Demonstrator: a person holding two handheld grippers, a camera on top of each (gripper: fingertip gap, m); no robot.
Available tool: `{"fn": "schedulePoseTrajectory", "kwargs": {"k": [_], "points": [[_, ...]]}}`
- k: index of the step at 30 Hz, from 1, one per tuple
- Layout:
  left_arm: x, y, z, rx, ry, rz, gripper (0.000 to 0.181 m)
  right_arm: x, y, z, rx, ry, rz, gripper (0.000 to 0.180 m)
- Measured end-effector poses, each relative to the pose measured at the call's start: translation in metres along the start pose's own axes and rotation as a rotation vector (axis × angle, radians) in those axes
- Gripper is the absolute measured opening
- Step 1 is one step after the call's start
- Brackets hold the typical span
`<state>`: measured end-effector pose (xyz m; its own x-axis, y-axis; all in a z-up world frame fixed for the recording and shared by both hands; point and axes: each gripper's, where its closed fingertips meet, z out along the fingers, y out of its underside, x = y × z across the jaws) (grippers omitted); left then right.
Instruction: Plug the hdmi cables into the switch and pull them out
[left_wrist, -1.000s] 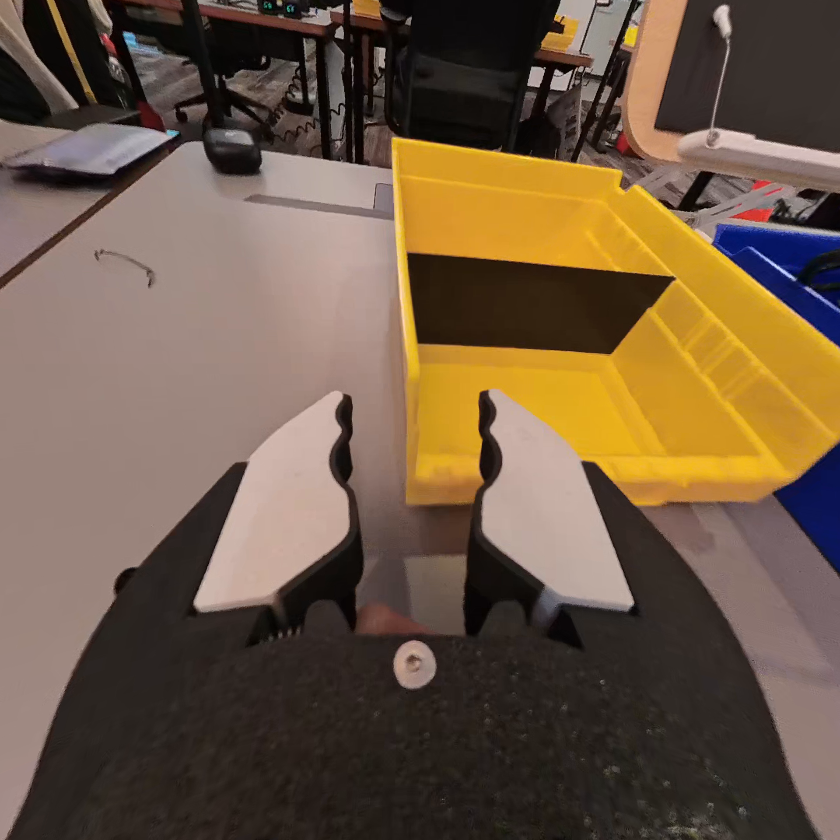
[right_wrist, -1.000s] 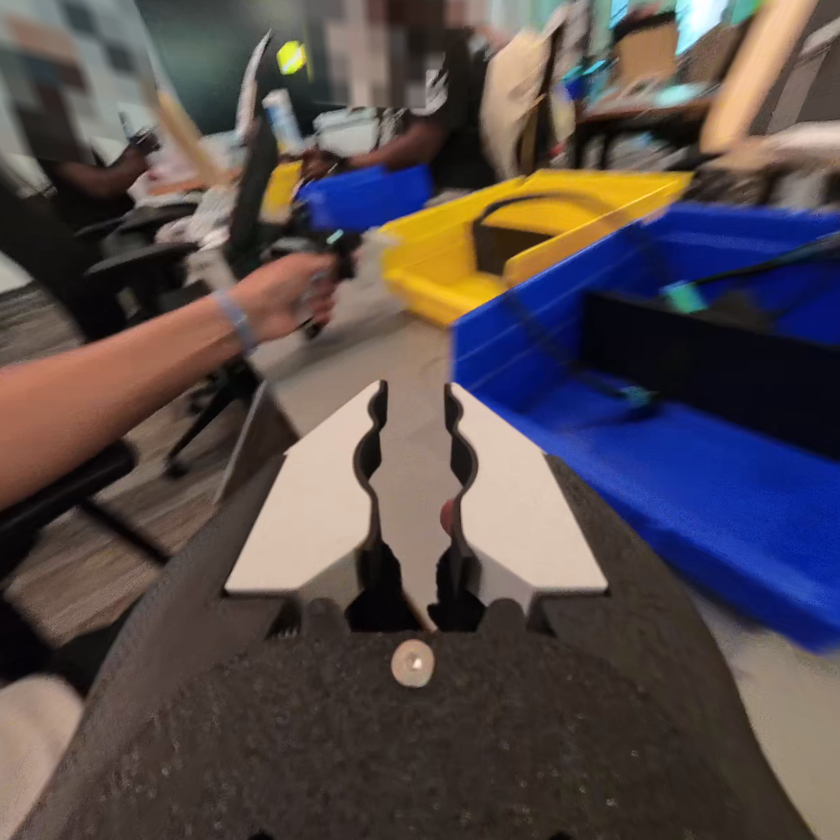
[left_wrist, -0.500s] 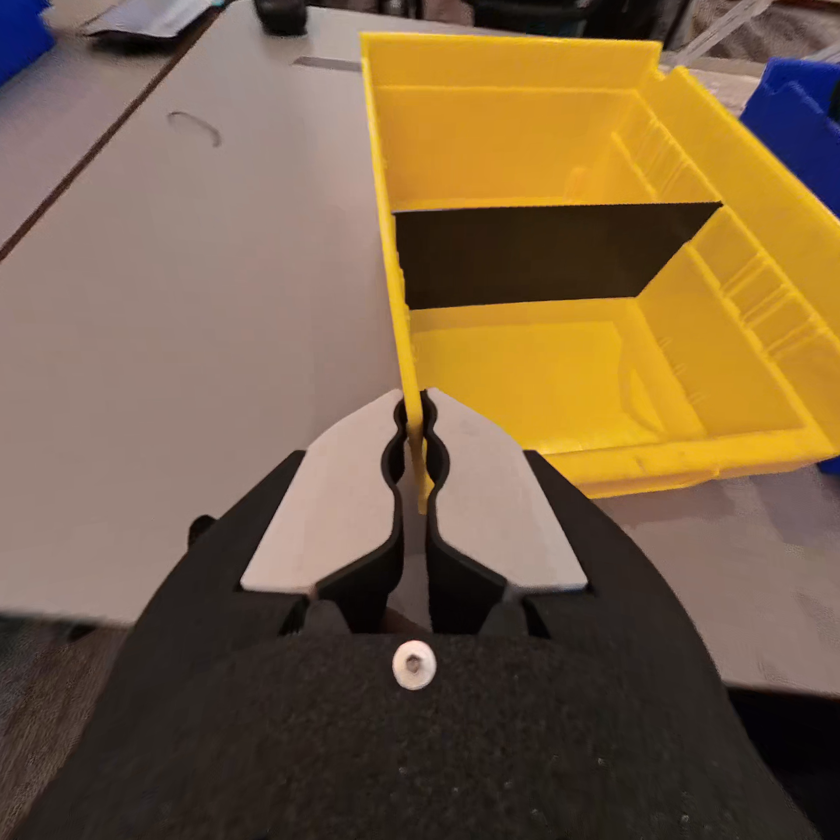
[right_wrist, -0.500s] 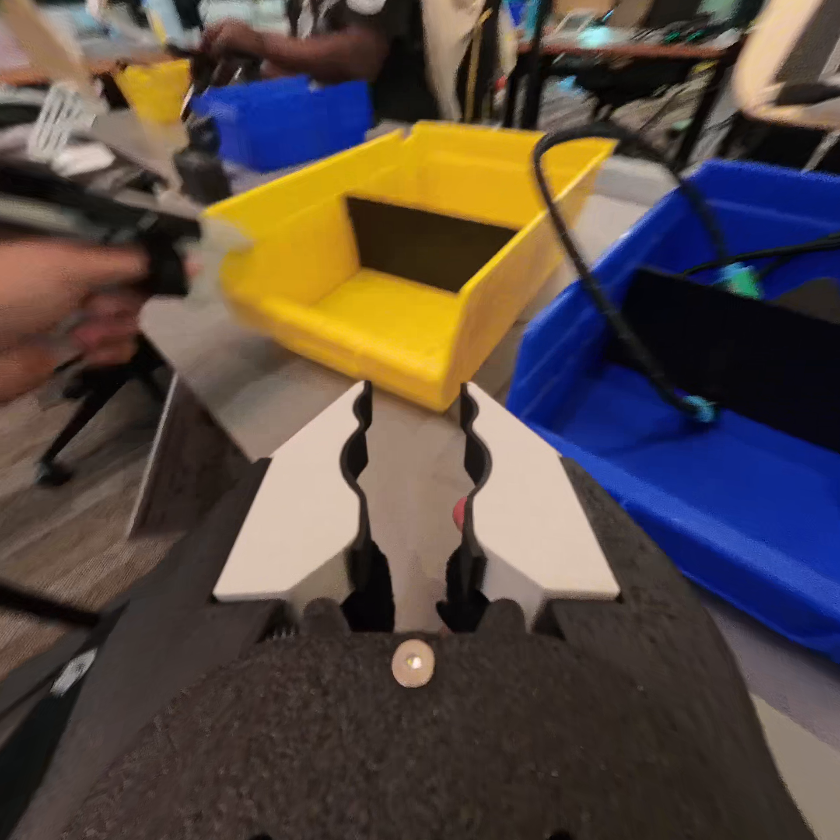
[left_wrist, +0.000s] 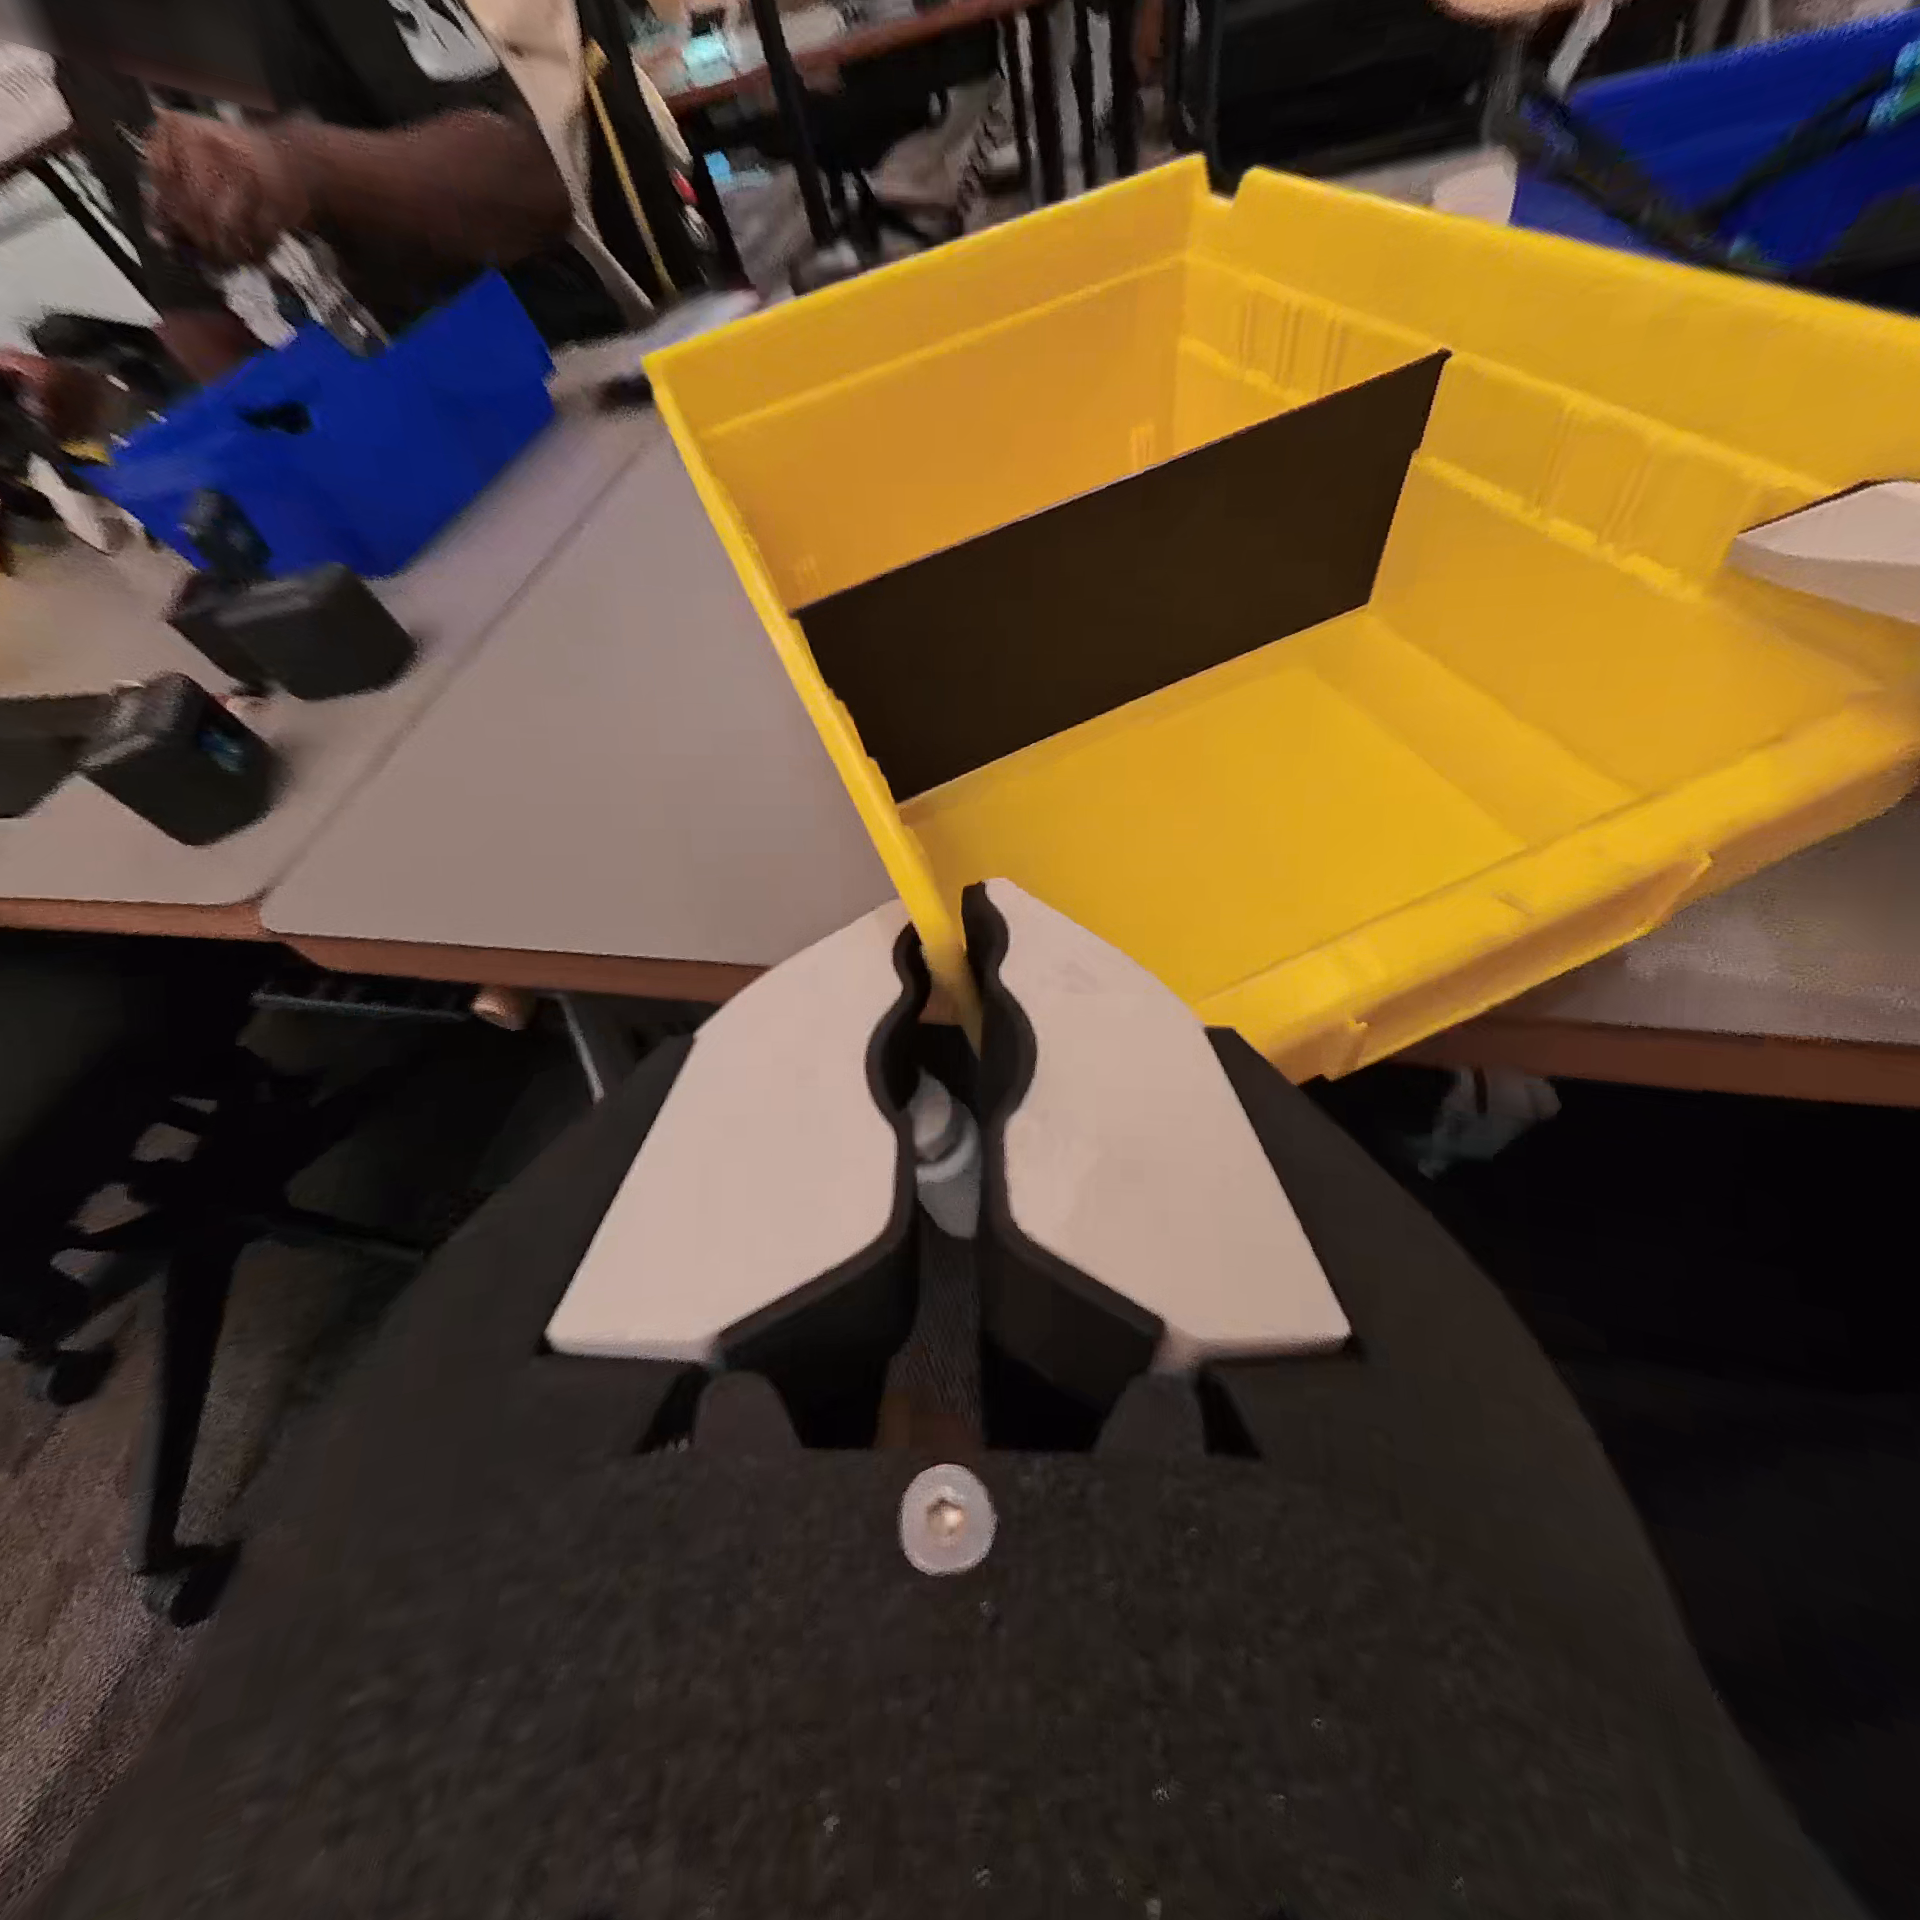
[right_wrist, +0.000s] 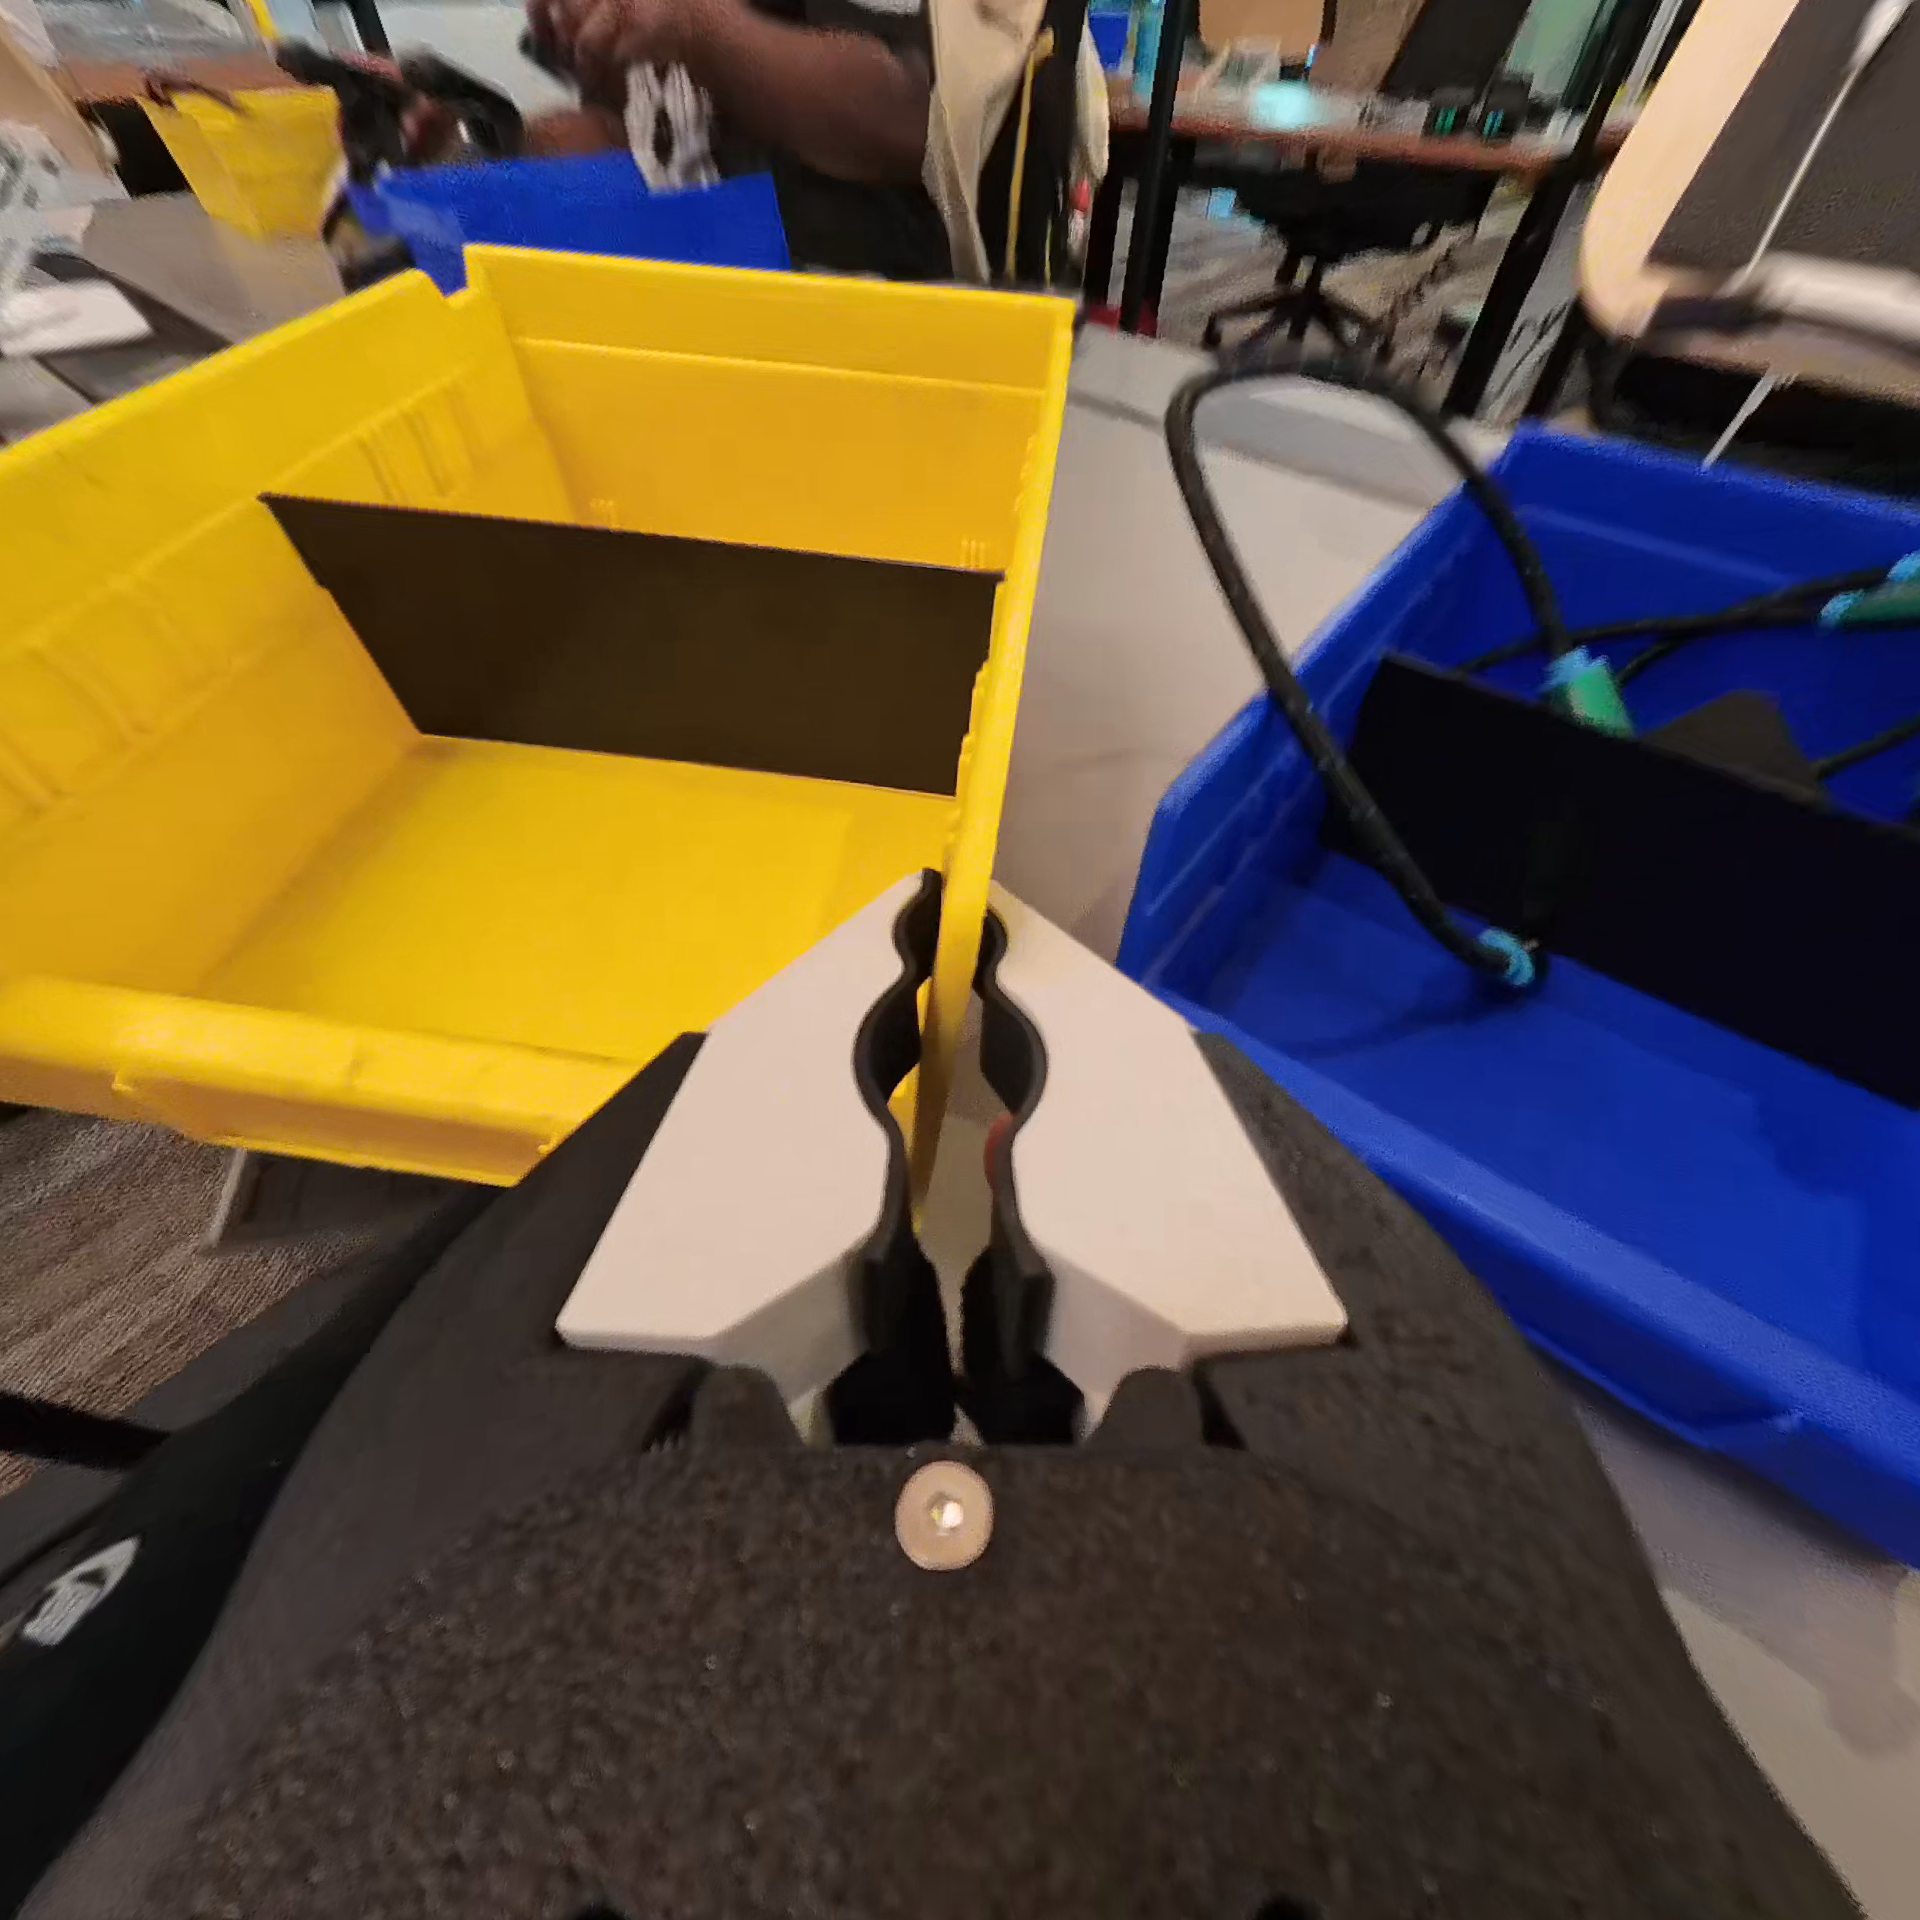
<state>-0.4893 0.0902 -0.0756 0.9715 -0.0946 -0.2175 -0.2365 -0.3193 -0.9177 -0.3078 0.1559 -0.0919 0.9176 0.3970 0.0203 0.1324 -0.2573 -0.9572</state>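
An empty yellow bin (left_wrist: 935, 436) with a black divider (left_wrist: 1122, 582) sits between my grippers, its front overhanging the table edge. My left gripper (left_wrist: 940, 925) is shut on the bin's left wall near the front corner. My right gripper (right_wrist: 961, 914) is shut on the bin's right wall (right_wrist: 1013, 623); one of its fingers (left_wrist: 1849, 561) also shows in the left wrist view. Black HDMI cables (right_wrist: 1278, 665) with teal plugs (right_wrist: 1584, 696) lie in a blue bin (right_wrist: 1455, 1143) to the right. I cannot see the switch clearly.
The table's front edge (left_wrist: 520, 966) runs below the yellow bin. Two black boxes (left_wrist: 301, 634) and another blue bin (left_wrist: 343, 457) sit on the neighbouring table at the left. A person (right_wrist: 790, 62) stands behind the tables, near office chairs. The left gripper's tips are roughly 20 centimeters from the right gripper's.
My right gripper moved to the yellow bin's right wall and shut on it. My left gripper stays shut on the left wall. The bin has swung and come toward the table's front edge.
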Motion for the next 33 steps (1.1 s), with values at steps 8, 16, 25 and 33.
{"fn": "schedulePoseTrajectory", "kwargs": {"k": [8,16,25,33], "points": [[0.048,-0.155,-0.019,0.363,0.067,0.068,0.006,0.076,-0.133,-0.084,0.321,0.205,-0.075,0.003],[0.29,-0.289,0.004,0.542,0.399,0.111,0.006,0.307,-0.178,-0.235,0.412,0.662,0.001,0.003],[0.516,-0.189,0.104,0.254,0.431,0.259,0.005,0.498,0.04,-0.237,0.067,0.751,0.339,0.002],[0.549,-0.125,0.119,0.102,0.549,0.215,0.007,0.516,0.114,-0.224,-0.119,0.751,0.408,0.005]]}}
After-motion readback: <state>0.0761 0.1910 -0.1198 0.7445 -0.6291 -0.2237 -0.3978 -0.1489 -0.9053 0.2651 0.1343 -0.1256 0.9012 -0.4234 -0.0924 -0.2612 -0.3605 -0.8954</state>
